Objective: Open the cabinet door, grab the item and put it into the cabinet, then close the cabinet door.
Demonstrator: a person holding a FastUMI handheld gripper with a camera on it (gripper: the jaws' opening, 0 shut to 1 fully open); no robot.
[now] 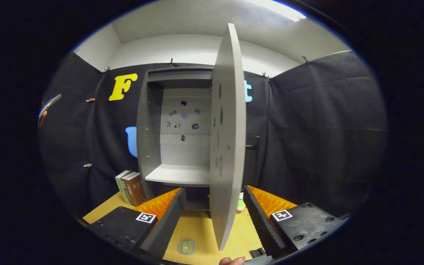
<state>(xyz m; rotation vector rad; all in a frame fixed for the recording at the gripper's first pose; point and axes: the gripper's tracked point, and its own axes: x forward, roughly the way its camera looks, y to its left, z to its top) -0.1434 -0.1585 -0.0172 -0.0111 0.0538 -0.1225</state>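
The jaws stand wide apart with nothing gripped; the cabinet door (227, 140) hangs edge-on in the gap between them, touching neither. The door is grey, swung fully out from the cabinet (178, 125), a grey open-fronted box just beyond the jaws with a pale bare shelf (178, 174) inside. A small flat greenish item (186, 246) lies on the yellow bench (201, 228) between the jaws, left of the door's lower edge. Books (131, 188) stand upright beyond the left jaw, beside the cabinet. Black cloth (326, 129) walls the booth.
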